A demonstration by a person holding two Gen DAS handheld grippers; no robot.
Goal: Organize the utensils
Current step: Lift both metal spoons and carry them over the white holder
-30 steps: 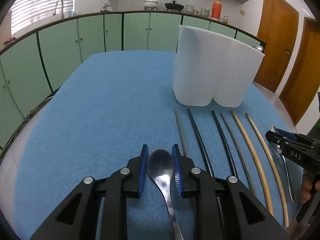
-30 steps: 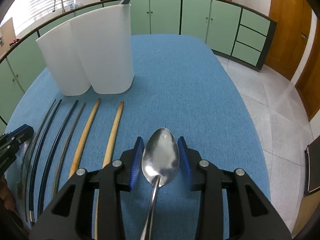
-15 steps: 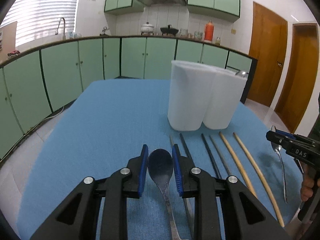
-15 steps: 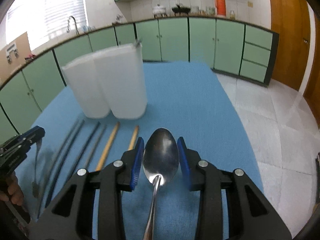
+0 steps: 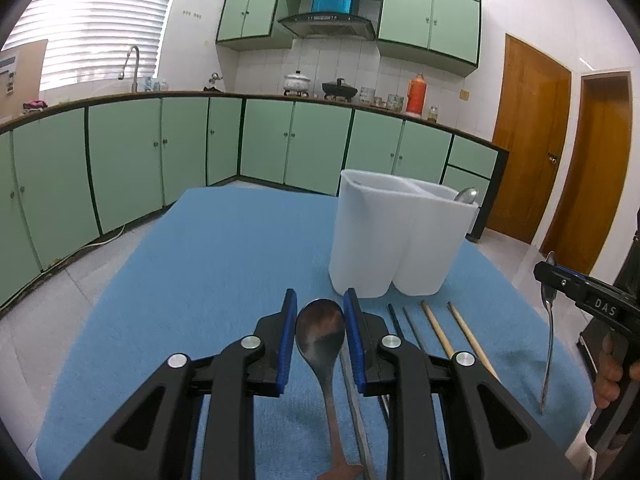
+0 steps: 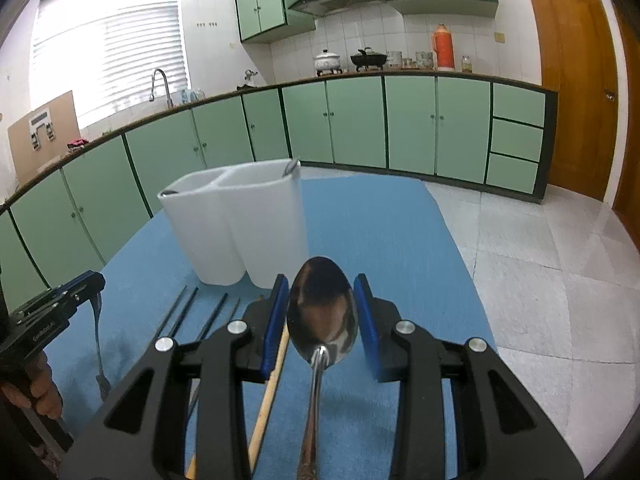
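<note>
Two hand-held grippers, each carrying a spoon, hang above a surface covered in blue cloth in a green-cabinet kitchen. The left gripper has its blue-padded jaws drawn in narrow on the bowl of a dull, brown-tinted metal spoon, which sits squarely between the pads with its handle running back under the black frame. The right gripper likewise has its jaws closed against the sides of a bright, polished steel spoon, the bowl standing proud of the pad tips and the patterned handle trailing toward the camera. In the left wrist view the right gripper appears at the right edge, its spoon hanging down, with white letters "DAS" legible on its black body and fingers wrapped around its grip. In the right wrist view the left gripper shows at the left edge; a line of small grey lettering on its frame is too small to read. Ahead of both stands a white plastic two-compartment utensil holder, a spoon tip showing above its right rim. Just in front of it lie dark chopsticks and pale wooden chopsticks, side by side on the cloth.
</note>
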